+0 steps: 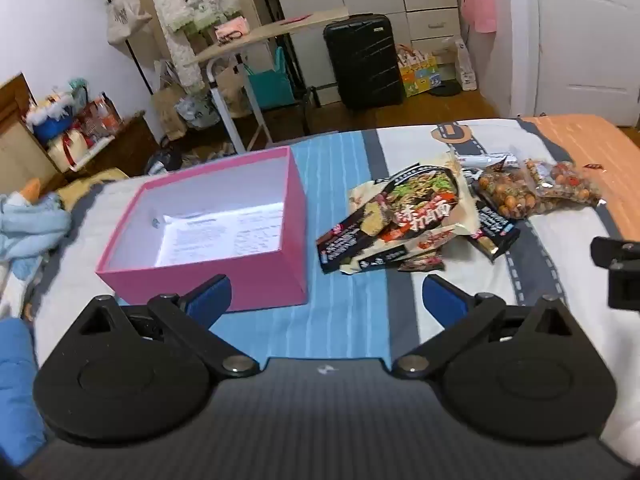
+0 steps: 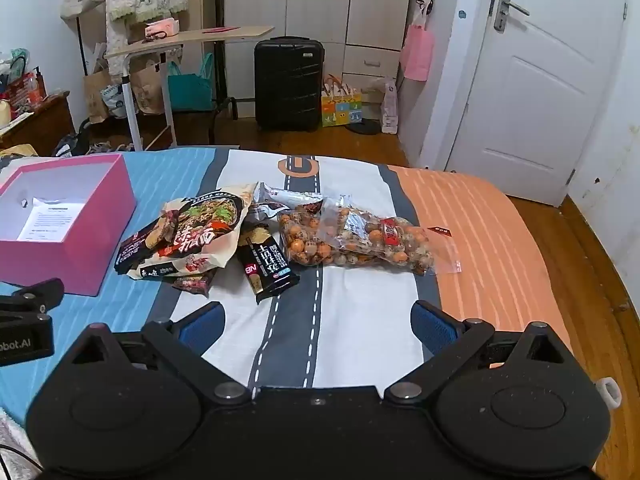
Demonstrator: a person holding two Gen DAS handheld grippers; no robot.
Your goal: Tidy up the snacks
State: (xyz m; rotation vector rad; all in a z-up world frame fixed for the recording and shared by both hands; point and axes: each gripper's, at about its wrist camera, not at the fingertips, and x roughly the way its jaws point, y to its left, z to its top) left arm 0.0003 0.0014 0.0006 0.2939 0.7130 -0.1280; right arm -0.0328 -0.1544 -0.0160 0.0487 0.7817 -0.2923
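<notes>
An open pink box (image 1: 224,272) with a white inside and a printed sheet at its bottom stands on the bed; it also shows in the right wrist view (image 2: 84,236). Right of it lies a pile of snacks: a large noodle packet (image 1: 404,216) (image 2: 192,232), a black bar packet (image 2: 268,268) (image 1: 494,232), and clear bags of round wrapped snacks (image 2: 360,240) (image 1: 532,192). My left gripper (image 1: 326,300) is open and empty, low over the bed between box and pile. My right gripper (image 2: 318,324) is open and empty, in front of the pile.
The bed sheet (image 2: 344,320) has blue, white, grey road and orange bands. Beyond the bed edge stand a black suitcase (image 2: 288,84), a rolling side table (image 2: 188,40), bags on the floor and a white door (image 2: 536,92). A light-blue cloth (image 1: 28,224) lies left of the box.
</notes>
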